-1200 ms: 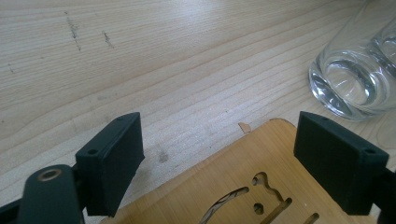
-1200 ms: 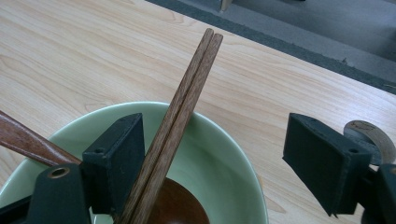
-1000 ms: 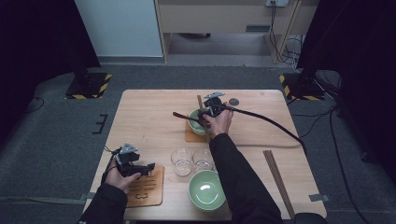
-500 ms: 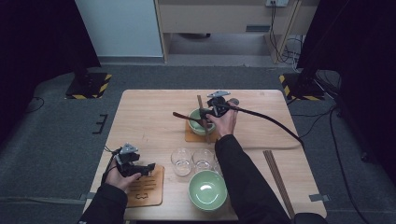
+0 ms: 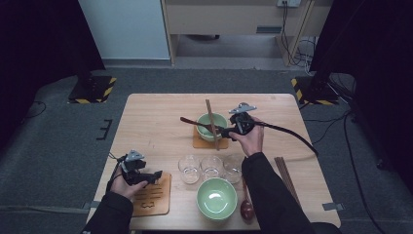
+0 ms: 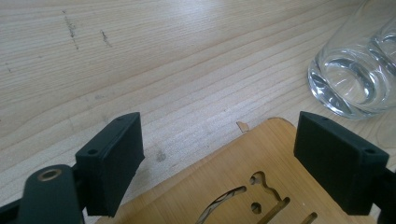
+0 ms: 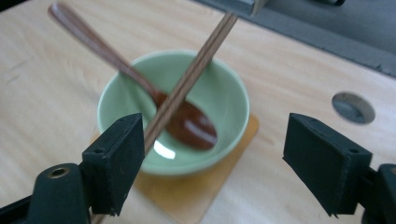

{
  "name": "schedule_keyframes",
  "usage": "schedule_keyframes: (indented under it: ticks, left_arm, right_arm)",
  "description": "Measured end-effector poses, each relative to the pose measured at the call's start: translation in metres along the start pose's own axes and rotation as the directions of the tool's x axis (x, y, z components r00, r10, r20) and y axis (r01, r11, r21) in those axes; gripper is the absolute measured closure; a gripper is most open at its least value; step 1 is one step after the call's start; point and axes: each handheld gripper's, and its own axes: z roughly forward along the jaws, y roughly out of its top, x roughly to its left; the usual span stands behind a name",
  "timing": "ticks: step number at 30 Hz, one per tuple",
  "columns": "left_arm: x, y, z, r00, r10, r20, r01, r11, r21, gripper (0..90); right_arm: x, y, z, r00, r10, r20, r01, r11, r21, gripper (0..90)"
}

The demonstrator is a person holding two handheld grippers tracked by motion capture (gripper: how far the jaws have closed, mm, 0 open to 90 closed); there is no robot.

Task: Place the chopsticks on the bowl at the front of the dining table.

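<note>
Green is the bowl (image 5: 212, 125) at the far middle of the table (image 5: 146, 117), sitting on a small wooden mat (image 7: 205, 186). A dark wooden spoon (image 7: 187, 122) lies in the bowl, with its handle sticking out over the rim toward the left side of the table. A pair of chopsticks (image 5: 211, 123) lies across the top of the bowl, and its long way runs from the far side of the bowl to the near side. The right gripper (image 5: 233, 131) is just beside the bowl, on the bowl's right, and its jaws are wide open with nothing between them. From that gripper's own view, the chopsticks' near end pokes down past one jaw. I think the right hand (image 5: 249, 139) is the one to use, since it is much nearer. The left gripper (image 5: 155, 175) is well away from the bowl, at the near left corner, over a wooden coaster (image 6: 261, 186) beside a glass (image 6: 355, 74). Its jaws are open and empty too.
</note>
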Motion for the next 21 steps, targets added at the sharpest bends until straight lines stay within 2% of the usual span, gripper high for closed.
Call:
schedule_keyframes:
  ticks: [6,10,14,21]
  left_arm:
    - [0.0,0.0,0.001,1.0,-0.001,-0.002,0.001,1.0,0.005,15.3]
    - [0.0,0.0,0.0,1.0,0.0,-0.004,0.0,1.0,0.005,15.3]
    - [0.0,-0.001,0.0,1.0,0.0,-0.004,0.0,1.0,0.003,15.3]
    - [0.0,0.0,0.0,1.0,0.001,-0.004,-0.001,1.0,0.003,15.3]
  right_arm:
    - [0.004,-0.019,-0.009,0.9979,-0.048,-0.044,0.05,0.998,0.034,19.2]
    - [0.011,-0.027,-0.008,0.9962,-0.058,-0.065,0.062,0.997,0.051,18.9]
    - [0.015,-0.031,-0.007,0.9946,-0.079,-0.067,0.084,0.994,0.068,18.9]
    - [0.02,-0.035,-0.003,0.993,-0.074,-0.093,0.08,0.994,0.068,18.6]
